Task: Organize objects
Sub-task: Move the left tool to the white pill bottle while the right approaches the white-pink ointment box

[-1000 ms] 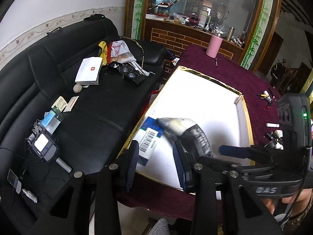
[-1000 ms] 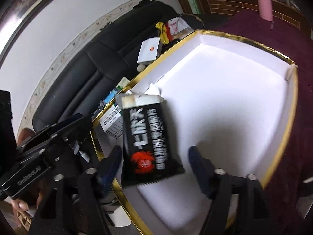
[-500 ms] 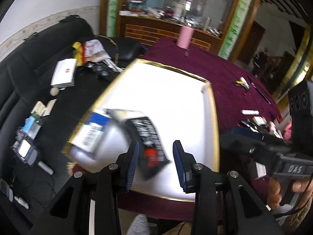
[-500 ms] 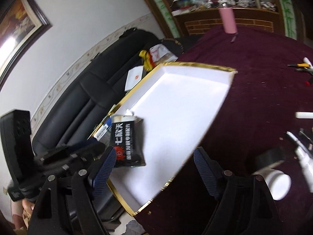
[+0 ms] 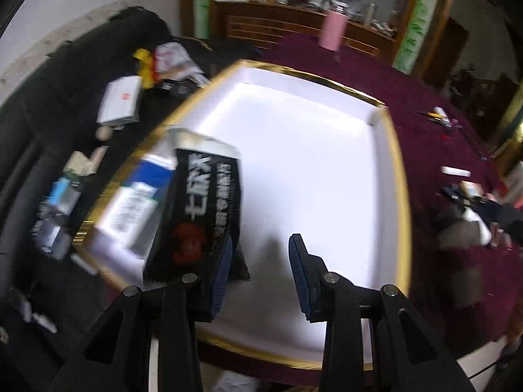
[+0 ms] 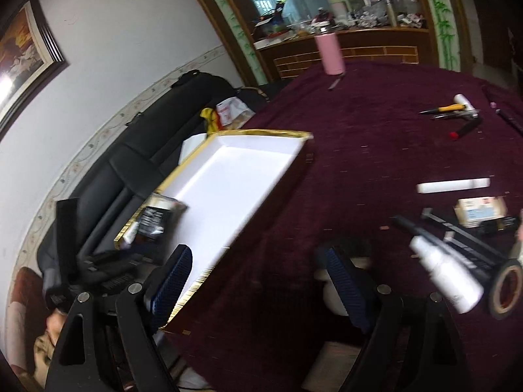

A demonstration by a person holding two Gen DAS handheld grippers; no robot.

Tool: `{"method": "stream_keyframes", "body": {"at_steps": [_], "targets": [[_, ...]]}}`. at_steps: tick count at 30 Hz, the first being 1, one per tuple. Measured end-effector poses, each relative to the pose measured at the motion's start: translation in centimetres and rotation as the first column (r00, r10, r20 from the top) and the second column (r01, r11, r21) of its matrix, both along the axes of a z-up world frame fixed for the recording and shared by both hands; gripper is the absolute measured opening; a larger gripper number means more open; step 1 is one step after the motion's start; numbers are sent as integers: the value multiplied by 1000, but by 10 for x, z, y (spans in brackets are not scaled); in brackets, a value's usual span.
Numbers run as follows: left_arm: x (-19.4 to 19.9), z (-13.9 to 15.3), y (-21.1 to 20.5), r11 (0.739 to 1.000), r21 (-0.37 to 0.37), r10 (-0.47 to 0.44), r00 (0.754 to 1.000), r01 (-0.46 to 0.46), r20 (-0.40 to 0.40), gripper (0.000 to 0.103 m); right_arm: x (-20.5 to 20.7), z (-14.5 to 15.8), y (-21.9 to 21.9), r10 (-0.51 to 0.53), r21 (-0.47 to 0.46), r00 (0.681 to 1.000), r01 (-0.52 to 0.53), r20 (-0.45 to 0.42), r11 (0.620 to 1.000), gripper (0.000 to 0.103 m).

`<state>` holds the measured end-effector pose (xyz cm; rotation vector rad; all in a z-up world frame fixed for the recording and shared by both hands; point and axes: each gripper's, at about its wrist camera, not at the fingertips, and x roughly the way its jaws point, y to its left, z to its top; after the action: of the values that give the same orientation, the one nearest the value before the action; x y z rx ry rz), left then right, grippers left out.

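Left gripper: jaws parted, nothing between them, above the near end of the white tray. Black packet lies flat in the tray's near-left corner, just beside the left finger, overlapping a blue-and-white box.

Right gripper: jaws wide and still opening, empty, over bare maroon table right of the tray. To its right on the table: white bottle, tape roll, white stick, small carton. Farther back, pens and a pink tumbler.

Black sofa left of the table, strewn with clutter. View blurred.
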<state>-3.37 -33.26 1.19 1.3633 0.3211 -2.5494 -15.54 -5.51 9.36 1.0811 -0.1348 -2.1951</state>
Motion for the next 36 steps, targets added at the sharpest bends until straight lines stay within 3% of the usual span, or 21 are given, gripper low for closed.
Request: {"method": "stream_keyframes", "body": {"at_steps": [5, 9, 15, 24, 30, 36], "targets": [[15, 11, 4, 1000, 10, 11, 1000, -11, -18, 35, -6, -5, 40, -69, 15, 997, 69, -17, 998, 88], [17, 24, 35, 998, 25, -64, 996, 65, -59, 35, 2, -12, 62, -103, 42, 995, 104, -18, 994, 88], [6, 32, 90, 976, 73, -196, 976, 203, -93, 35, 29, -27, 65, -81, 78, 997, 81, 0, 994, 88], [-10, 33, 128, 953, 83, -286, 955, 292, -84, 35, 39, -48, 68, -73, 82, 996, 68, 59, 994, 84], [-28, 37, 162, 911, 104, -394, 916, 400, -74, 36, 43, -53, 68, -68, 77, 995, 62, 77, 995, 84], [-43, 35, 197, 869, 84, -484, 873, 487, -58, 53, 49, -57, 69, -62, 67, 994, 56, 90, 996, 84]]}}
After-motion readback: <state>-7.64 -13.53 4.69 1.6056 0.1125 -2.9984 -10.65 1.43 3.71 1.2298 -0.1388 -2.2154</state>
